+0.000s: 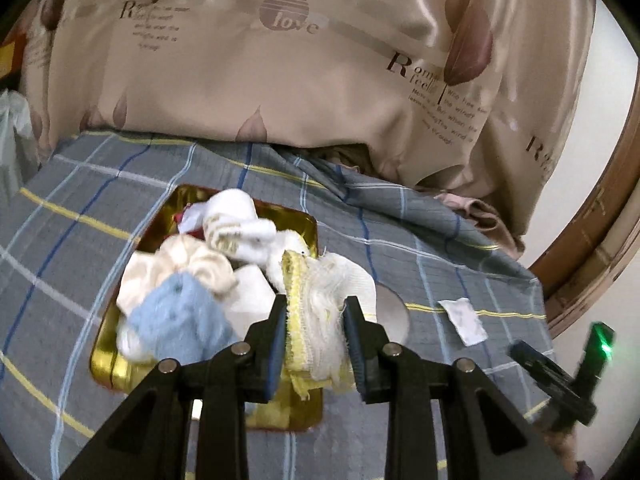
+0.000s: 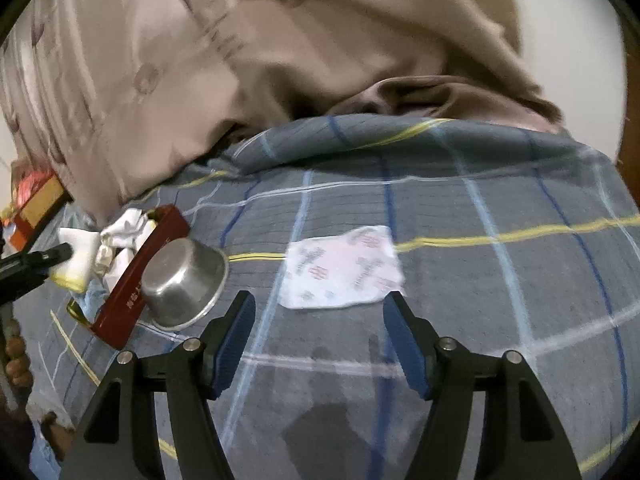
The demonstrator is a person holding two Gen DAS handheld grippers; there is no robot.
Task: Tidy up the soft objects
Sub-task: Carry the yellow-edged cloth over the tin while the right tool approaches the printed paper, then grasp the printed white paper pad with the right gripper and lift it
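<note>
Cloth [image 1: 316,320] clamped in my left gripper [image 1: 316,344] over gold tin [image 1: 304,224]; right gripper [image 2: 320,340] gapes empty, steel bowl [image 2: 180,280] beside tin.

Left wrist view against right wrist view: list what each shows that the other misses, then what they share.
Only the left wrist view shows the blue fluffy cloth, the cream satin scrunchie and the white sock inside the gold tray. Only the right wrist view shows the open right gripper and the steel cup's wall. Both show the printed packet and the left gripper shut on the white and yellow cloth.

Yellow-edged white cloth [image 1: 316,320] above gold tin [image 1: 108,356] heaped with soft items, packet [image 2: 342,268] apart
</note>
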